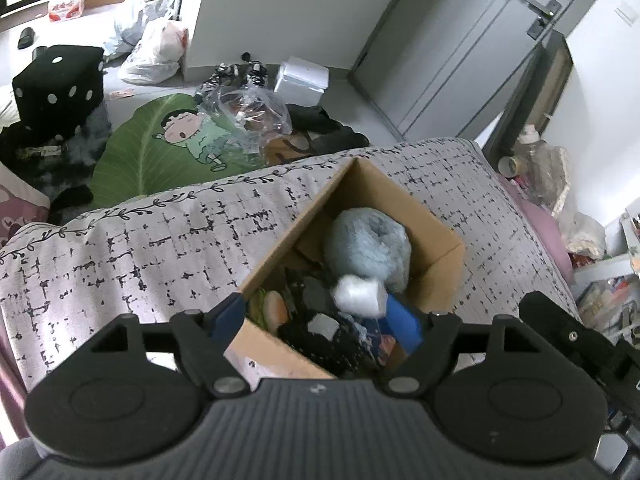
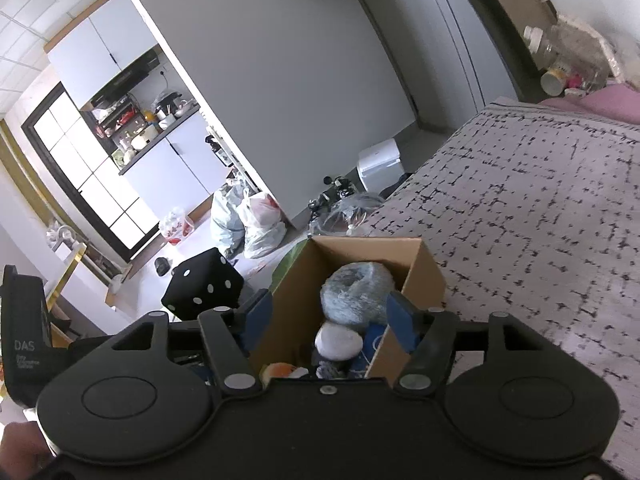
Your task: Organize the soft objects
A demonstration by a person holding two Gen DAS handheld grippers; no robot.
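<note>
Both hand-held grippers hang over an open cardboard box (image 1: 440,268) that sits on a bed covered by a pale quilt (image 1: 160,248) with black broken-line checks. Seen from its own camera, the left hand-held gripper (image 1: 320,318) has its blue-padded fingers (image 1: 228,318) spread wide, one over the box's near corner and the other over its contents, with nothing between them. The right hand-held gripper (image 2: 329,318) is likewise spread, its blue fingers (image 2: 400,320) straddling the box from above without pinching anything. Inside the box, a fluffy grey-blue bundle (image 1: 368,250) fills the far end, and a small white soft lump (image 1: 358,296) lies just in front of it, touching it. Beneath and beside these are dark knitted pieces (image 1: 320,344), and an orange and cream soft item (image 1: 276,310) rests against the near wall. On the floor past the bed lie a green leaf-shaped mat (image 1: 160,148) printed with a cartoon boy, a black dice-shaped cube (image 1: 58,84) with white dots, a crumpled clear plastic bag (image 1: 248,110), filled white shopping bags (image 1: 158,52), and a white box (image 1: 302,82) near a grey door (image 1: 460,40).
</note>
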